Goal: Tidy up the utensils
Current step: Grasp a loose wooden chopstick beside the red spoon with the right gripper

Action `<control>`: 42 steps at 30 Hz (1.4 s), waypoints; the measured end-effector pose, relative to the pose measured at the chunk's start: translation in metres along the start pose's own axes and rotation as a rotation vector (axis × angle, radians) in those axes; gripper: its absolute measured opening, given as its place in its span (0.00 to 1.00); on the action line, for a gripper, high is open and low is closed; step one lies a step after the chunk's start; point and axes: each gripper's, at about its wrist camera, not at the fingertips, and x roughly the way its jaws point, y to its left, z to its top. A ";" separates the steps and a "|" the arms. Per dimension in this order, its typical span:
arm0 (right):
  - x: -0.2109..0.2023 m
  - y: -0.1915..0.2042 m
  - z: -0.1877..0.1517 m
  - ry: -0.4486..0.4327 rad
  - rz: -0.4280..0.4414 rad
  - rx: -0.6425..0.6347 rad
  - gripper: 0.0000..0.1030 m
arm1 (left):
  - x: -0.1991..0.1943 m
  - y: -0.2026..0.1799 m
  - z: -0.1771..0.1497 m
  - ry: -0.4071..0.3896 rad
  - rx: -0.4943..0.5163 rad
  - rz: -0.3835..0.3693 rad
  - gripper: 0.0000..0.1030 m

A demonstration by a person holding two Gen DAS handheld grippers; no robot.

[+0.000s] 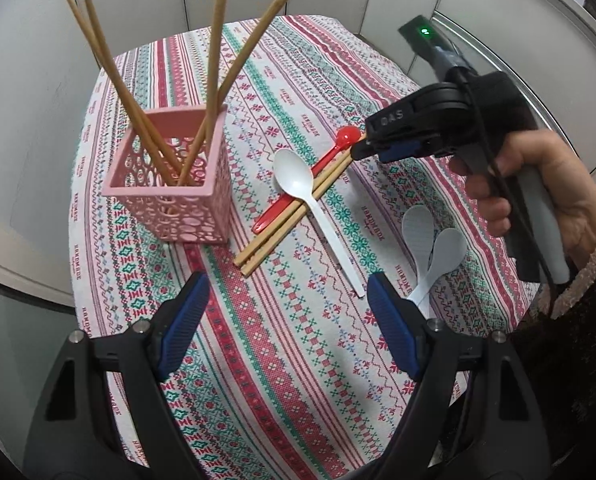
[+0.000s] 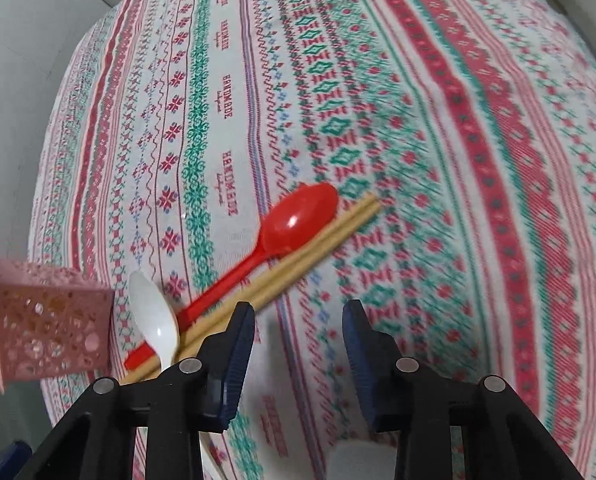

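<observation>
- Looking through the left wrist view: the left gripper [image 1: 288, 320] hangs over the tabletop [image 1: 298, 380] with its jaws wide apart and nothing between them, probably waiting its turn.
- The pink holder [image 1: 170, 184] stands upright with four chopsticks [image 1: 214, 72] leaning in it, so it looks like the place for the utensils.
- Loose ones: two chopsticks [image 1: 290, 220], crossed by one white spoon [image 1: 302, 196], beside one red spoon [image 1: 322, 164]; two pale scoops [image 1: 434, 248] lie apart.
- The right gripper [image 1: 358, 150] tips down at the chopsticks' far ends, likely to pick them up.
- Turning to the right wrist view: the right gripper [image 2: 298, 324] has its jaws partly apart, gripping nothing; the chopsticks [image 2: 298, 256] lie just left of the gap.
</observation>
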 end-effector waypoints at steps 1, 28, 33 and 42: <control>0.003 0.001 0.002 0.003 -0.009 0.002 0.37 | 0.000 0.001 0.000 0.001 -0.002 -0.001 0.79; 0.004 0.003 0.012 0.046 -0.098 0.038 0.24 | -0.001 0.006 0.002 -0.008 -0.019 -0.002 0.79; 0.016 0.012 0.028 0.063 -0.099 0.041 0.24 | -0.002 0.007 0.003 -0.010 -0.025 -0.004 0.79; 0.028 0.050 0.017 0.033 -0.193 -0.083 0.24 | -0.002 0.008 0.003 -0.006 -0.034 0.002 0.79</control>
